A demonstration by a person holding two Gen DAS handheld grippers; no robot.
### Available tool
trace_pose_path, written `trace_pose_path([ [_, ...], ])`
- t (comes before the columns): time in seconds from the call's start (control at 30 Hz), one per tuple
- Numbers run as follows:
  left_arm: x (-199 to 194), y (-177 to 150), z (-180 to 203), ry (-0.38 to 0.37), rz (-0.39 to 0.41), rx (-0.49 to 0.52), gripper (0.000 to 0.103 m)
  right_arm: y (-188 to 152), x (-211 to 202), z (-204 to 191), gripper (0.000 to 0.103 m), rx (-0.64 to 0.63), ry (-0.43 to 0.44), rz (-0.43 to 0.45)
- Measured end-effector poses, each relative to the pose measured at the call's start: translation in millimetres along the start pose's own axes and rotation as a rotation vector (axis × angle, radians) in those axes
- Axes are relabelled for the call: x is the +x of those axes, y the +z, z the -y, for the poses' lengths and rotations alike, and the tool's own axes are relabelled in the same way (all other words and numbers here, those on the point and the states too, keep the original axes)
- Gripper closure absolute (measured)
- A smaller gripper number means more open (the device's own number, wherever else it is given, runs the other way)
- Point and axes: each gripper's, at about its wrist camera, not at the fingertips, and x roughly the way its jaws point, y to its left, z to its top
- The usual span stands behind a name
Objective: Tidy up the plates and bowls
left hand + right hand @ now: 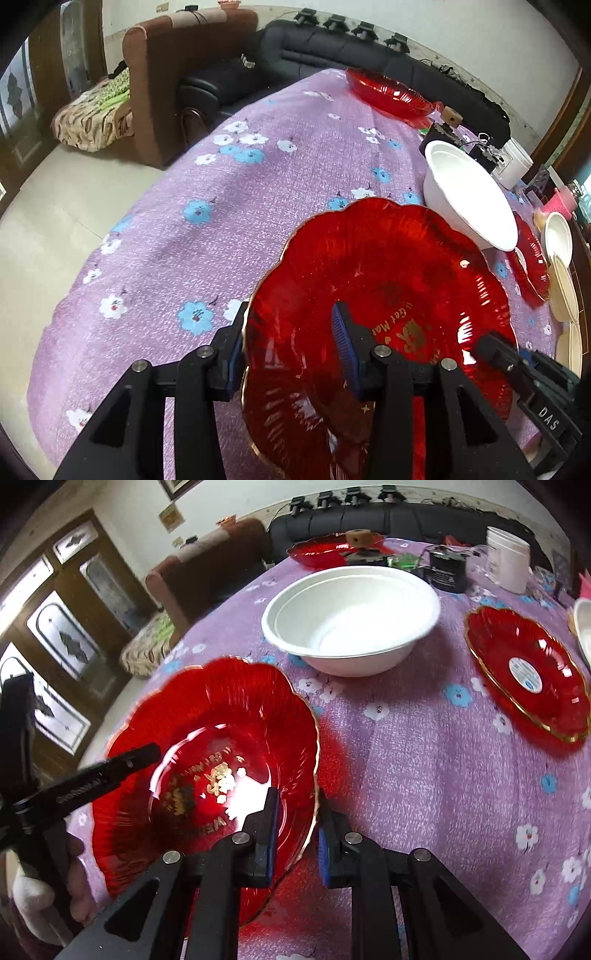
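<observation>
Red plate [207,753] tilted, both grippers' fingers [267,834] clamping rim.

Three red glass plates are counted: one [207,746] near the table's near left edge, one [532,672] toward the right edge, one [328,552] at the far edge. One white bowl [351,616] is seen mid-table. One white tub [508,559] and one black jar [447,570] are found near the far right corner. Pale dishes [559,240] at the right edge cannot be counted with certainty.
</observation>
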Motion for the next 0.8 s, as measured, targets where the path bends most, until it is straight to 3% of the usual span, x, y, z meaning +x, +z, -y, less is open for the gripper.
trace_pose_path([
  [0.07, -10, -3, -1, 0.02, 0.019, 0.008, 0.051, 0, -10, -2, 0.081, -0.028, -0.022, 0.04],
  [0.23, -51, -8, -6, 0.032, 0.1, 0.009, 0.041, -5, -37, 12, 0.073, -0.029, -0.03, 0.1],
  [0.37, -82, -11, -7, 0.001, 0.159, -0.004, 0.03, -11, -52, 36, 0.07, -0.002, -0.055, 0.111],
  [0.57, -105, -18, 18, -0.075, 0.191, 0.036, 0.03, -27, -74, 91, 0.07, 0.086, -0.104, 0.121],
  [0.8, -109, -32, 89, -0.191, 0.166, 0.184, 0.028, -45, -139, 149, 0.07, 0.167, -0.167, 0.197],
])
